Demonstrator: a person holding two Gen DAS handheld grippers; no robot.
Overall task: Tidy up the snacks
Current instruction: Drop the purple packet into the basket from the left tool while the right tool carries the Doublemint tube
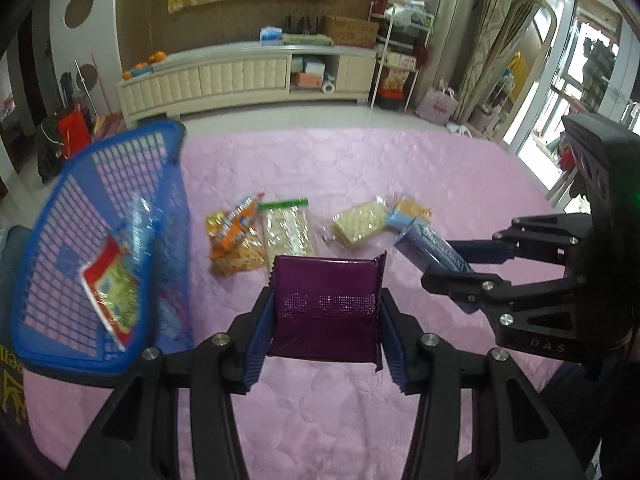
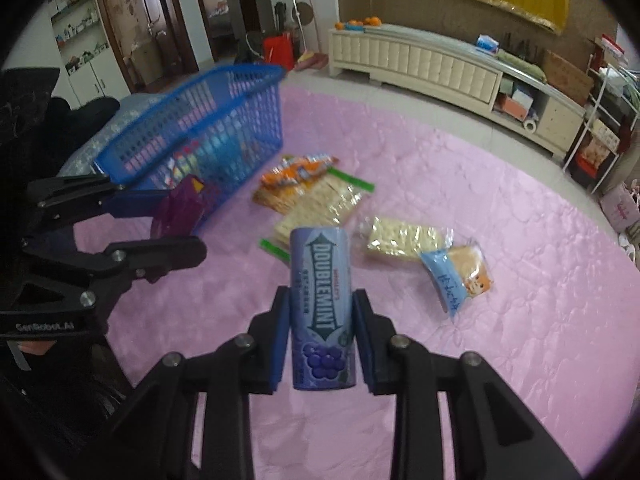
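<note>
My left gripper (image 1: 325, 332) is shut on a purple snack packet (image 1: 326, 304), held above the pink cloth; it also shows in the right wrist view (image 2: 178, 210). My right gripper (image 2: 321, 334) is shut on a blue Doublemint can (image 2: 322, 308), also seen in the left wrist view (image 1: 434, 250). A blue mesh basket (image 1: 48, 216) stands tilted at the left and holds a red and yellow packet (image 1: 112, 292) and a clear blue wrapper (image 1: 140, 224). Loose on the cloth lie an orange cracker bag (image 1: 234, 236), a green-topped cracker pack (image 1: 286, 228), a clear cracker pack (image 1: 358, 222) and a blue-ended bread pack (image 2: 460, 270).
The pink cloth (image 1: 320, 160) covers the whole work surface. A cream cabinet (image 1: 240, 76) stands on the floor beyond its far edge. A wire rack (image 1: 400, 56) and bags stand at the back right. The basket also shows in the right wrist view (image 2: 256, 80).
</note>
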